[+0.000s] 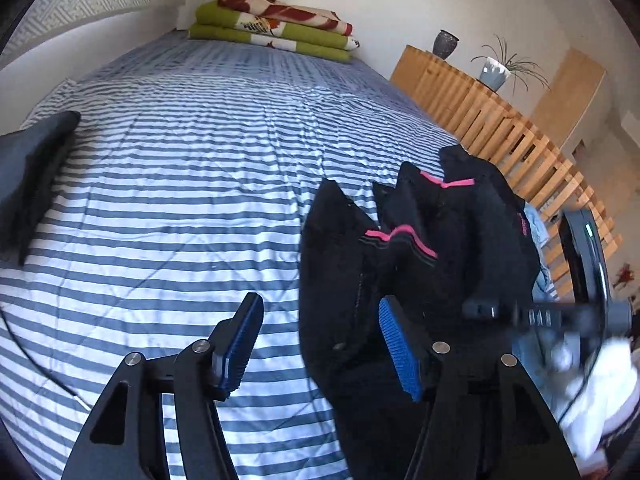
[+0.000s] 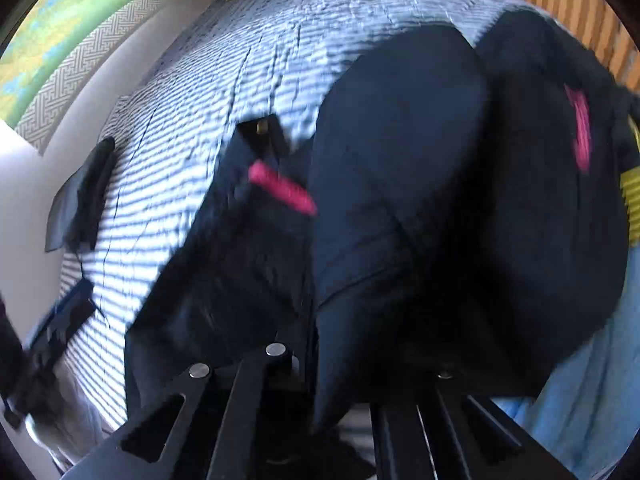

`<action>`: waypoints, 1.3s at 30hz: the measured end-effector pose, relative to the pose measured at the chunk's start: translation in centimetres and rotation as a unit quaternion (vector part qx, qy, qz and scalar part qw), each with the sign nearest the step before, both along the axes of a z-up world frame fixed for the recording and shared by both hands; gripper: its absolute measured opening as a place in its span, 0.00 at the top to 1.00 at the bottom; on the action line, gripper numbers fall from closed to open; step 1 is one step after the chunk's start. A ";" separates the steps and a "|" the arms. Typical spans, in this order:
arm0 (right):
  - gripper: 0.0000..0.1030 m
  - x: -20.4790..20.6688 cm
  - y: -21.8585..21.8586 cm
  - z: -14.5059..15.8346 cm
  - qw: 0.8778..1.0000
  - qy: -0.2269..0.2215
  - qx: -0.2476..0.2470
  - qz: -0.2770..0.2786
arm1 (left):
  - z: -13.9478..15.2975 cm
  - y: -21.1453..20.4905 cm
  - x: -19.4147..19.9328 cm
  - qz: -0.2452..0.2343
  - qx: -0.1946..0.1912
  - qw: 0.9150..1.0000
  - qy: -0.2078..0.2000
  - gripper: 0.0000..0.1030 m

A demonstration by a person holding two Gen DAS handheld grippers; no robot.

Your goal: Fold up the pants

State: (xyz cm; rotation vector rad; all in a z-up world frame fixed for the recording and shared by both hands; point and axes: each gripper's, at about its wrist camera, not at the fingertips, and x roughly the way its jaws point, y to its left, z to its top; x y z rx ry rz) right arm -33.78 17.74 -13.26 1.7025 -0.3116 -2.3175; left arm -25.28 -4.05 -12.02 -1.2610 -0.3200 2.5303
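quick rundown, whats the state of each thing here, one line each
left tongs: open, nothing between the pads, black cloth beside the right pad
right tongs: shut, tips buried in the black pants
black pants: bunched and crumpled, not folded, pink trim showing
dark garment: lying on the far left of the bed
blankets: folded, stacked at the head of the bed
striped sheet: spread, lightly creased
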 end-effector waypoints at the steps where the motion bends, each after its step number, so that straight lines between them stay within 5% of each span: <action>1: 0.96 1.2 0.3 -0.2 1.000 0.003 -0.005 -0.001 | -0.2 0.5 -0.5 -0.002 0.006 1.000 -0.005 0.38; 9: 0.96 10.1 3.6 -1.0 0.996 0.006 -0.087 -0.023 | -3.6 6.6 -2.1 -0.066 0.018 0.997 -0.043 0.20; 14: 0.96 13.1 4.5 -1.0 0.997 0.001 -0.072 0.002 | -5.1 10.8 -0.3 -0.148 -0.053 0.987 -0.024 0.20; 20: 0.80 12.5 7.6 2.0 0.998 0.037 -0.043 -0.005 | -6.5 11.1 1.1 -0.159 -0.085 0.983 -0.027 0.68; 24: 0.54 10.0 8.3 6.7 0.993 0.113 -0.016 -0.002 | -4.6 8.0 2.9 -0.117 -0.053 0.992 -0.017 0.83; 27: 0.51 7.6 6.8 9.3 0.989 0.146 -0.013 0.029 | -3.3 4.5 4.3 -0.070 -0.017 0.997 -0.022 0.88; 30: 0.46 5.8 5.1 10.5 0.986 0.160 0.011 0.056 | -2.4 0.2 6.9 -0.023 0.021 0.999 -0.021 0.88; 34: 0.42 2.1 4.0 10.4 0.988 0.139 -0.033 0.061 | -3.6 -3.8 9.9 0.015 -0.014 0.998 -0.052 0.85; 36: 0.42 -0.2 3.6 9.6 0.990 0.117 -0.046 0.061 | -4.3 -4.4 10.3 0.032 -0.055 0.995 -0.079 0.66; 39: 0.42 -2.5 2.1 7.8 0.992 0.097 -0.040 0.070 | -2.5 -4.4 10.0 0.051 -0.074 0.995 -0.043 0.53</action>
